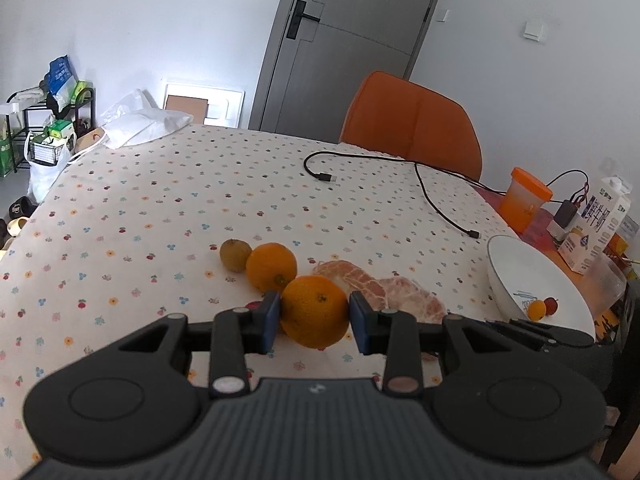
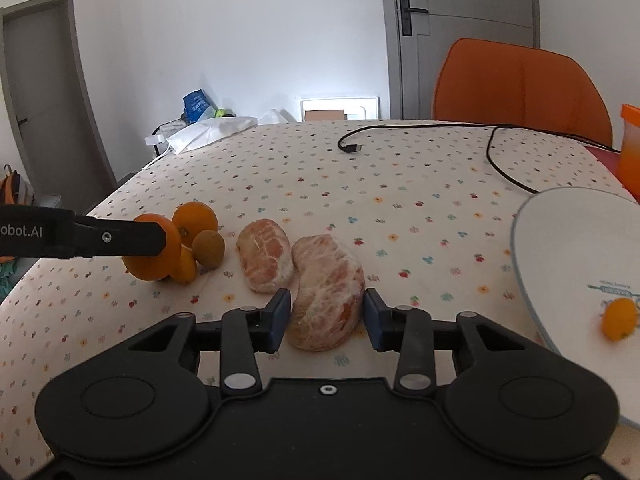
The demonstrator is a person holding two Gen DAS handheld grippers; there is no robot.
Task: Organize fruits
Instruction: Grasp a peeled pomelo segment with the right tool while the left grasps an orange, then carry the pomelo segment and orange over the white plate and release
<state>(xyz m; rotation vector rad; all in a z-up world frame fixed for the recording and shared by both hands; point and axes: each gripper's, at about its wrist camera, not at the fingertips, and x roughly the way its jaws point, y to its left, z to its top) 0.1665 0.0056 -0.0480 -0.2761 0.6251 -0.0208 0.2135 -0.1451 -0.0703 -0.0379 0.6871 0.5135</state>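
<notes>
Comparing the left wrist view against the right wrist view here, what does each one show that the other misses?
Only the left wrist view shows the milk carton and a small red fruit in the white bowl. Only the right wrist view shows the second door and a third orange. Both share the kiwi, held orange, near pomelo piece and orange chair.

A patterned tablecloth [image 1: 168, 200] covers the table, with a black cable [image 1: 432, 196] snaking across its far side. An orange chair [image 1: 412, 124] stands behind, before a grey door [image 1: 344, 40]. At the right edge sit an orange-lidded jar [image 1: 524, 200] and a milk carton [image 1: 600, 224]. A white bag [image 1: 140, 124] lies at the far left corner.
</notes>
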